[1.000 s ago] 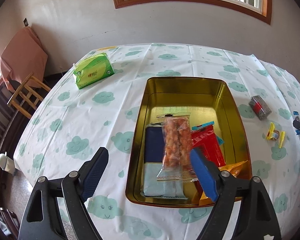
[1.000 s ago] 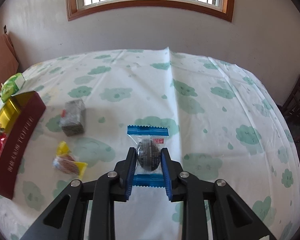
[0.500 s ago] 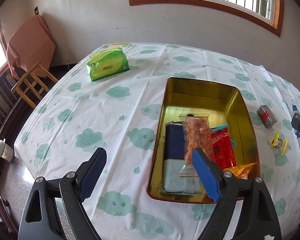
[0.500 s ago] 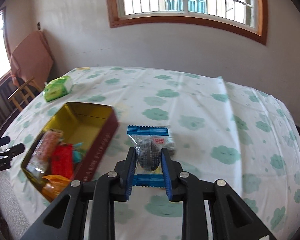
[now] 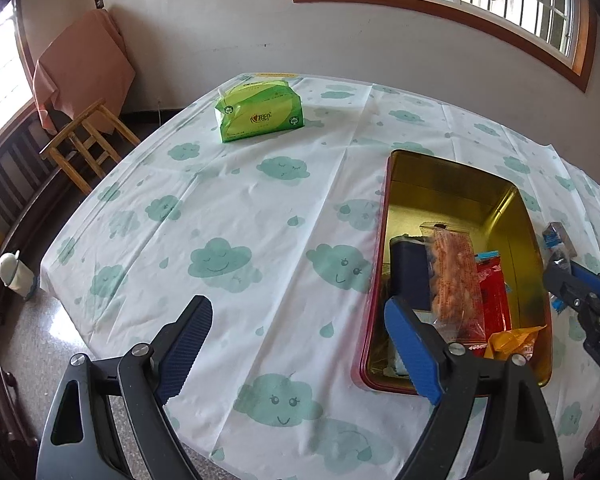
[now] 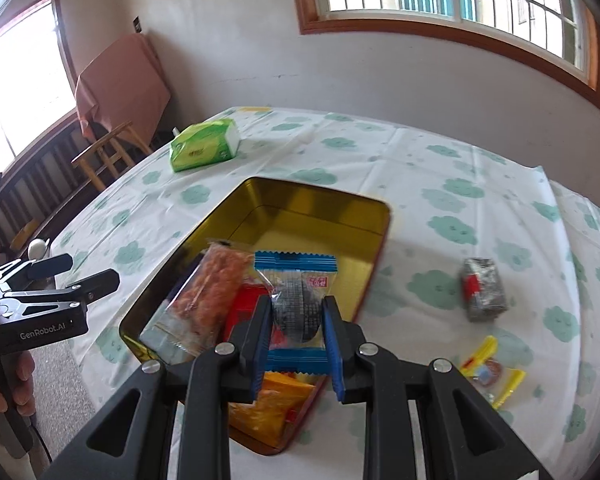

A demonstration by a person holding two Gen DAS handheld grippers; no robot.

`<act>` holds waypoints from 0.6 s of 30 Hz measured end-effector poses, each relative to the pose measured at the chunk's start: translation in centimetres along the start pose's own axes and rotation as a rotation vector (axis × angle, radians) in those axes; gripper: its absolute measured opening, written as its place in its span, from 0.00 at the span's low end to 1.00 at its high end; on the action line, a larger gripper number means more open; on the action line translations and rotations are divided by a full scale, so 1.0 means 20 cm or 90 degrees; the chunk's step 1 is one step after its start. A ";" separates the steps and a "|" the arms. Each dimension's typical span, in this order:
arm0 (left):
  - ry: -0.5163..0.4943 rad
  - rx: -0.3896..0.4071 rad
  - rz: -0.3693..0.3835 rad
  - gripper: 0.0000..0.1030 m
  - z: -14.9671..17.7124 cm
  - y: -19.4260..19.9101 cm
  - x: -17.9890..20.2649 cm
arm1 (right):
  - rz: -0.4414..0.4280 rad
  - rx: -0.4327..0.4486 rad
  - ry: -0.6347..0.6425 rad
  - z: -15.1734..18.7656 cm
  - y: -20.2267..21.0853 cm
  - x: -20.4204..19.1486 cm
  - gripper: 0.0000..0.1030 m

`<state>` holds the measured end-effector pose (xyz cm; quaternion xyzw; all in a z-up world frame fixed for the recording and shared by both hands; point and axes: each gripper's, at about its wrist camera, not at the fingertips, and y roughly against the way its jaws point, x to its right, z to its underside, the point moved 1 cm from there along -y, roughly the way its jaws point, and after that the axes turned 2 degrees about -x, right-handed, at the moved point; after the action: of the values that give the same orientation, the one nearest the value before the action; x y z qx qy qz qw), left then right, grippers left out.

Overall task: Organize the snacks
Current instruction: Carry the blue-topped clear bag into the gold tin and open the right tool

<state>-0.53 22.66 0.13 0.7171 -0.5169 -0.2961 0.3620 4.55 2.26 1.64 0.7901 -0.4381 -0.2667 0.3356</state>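
Observation:
My right gripper (image 6: 296, 308) is shut on a clear packet with blue ends (image 6: 296, 270) that holds a dark round snack. It hangs over the near half of the gold tin with red walls (image 6: 320, 196). Inside the tin lie an orange-red cracker packet (image 6: 216, 292), a red packet (image 6: 246, 308) and an orange packet (image 6: 272, 404). My left gripper (image 5: 298, 312) is open with nothing between its fingers, above the tablecloth left of the tin (image 5: 452, 176). A grey packet with a red label (image 6: 482, 292) and a yellow-wrapped candy (image 6: 488, 372) lie loose, right of the tin.
A green tissue pack (image 5: 260, 114) stands at the table's far side. Beyond the table's left edge are a wooden chair (image 5: 84, 148) draped with a pink cloth and a white bottle (image 5: 14, 276) on the floor. A person's hand (image 6: 4, 392) holds the left gripper.
My right gripper has carried the blue-ended packet left from the open tablecloth to above the tin. The left gripper has drifted left, away from the tin.

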 end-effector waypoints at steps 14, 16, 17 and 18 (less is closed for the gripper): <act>0.012 -0.015 -0.004 0.83 0.02 -0.04 -0.06 | 0.003 -0.049 0.018 0.01 -0.19 -0.09 0.24; 0.014 -0.017 -0.004 0.83 0.02 -0.05 -0.06 | 0.003 -0.057 0.018 0.02 -0.21 -0.09 0.24; 0.015 -0.018 -0.004 0.83 0.02 -0.05 -0.06 | 0.003 -0.059 0.018 0.03 -0.21 -0.09 0.24; 0.015 -0.019 -0.004 0.83 0.02 -0.05 -0.06 | 0.005 -0.061 0.020 0.03 -0.22 -0.10 0.24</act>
<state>-0.67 23.98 -0.86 0.7165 -0.5062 -0.2964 0.3776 5.50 5.48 -1.91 0.7756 -0.4227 -0.2733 0.3809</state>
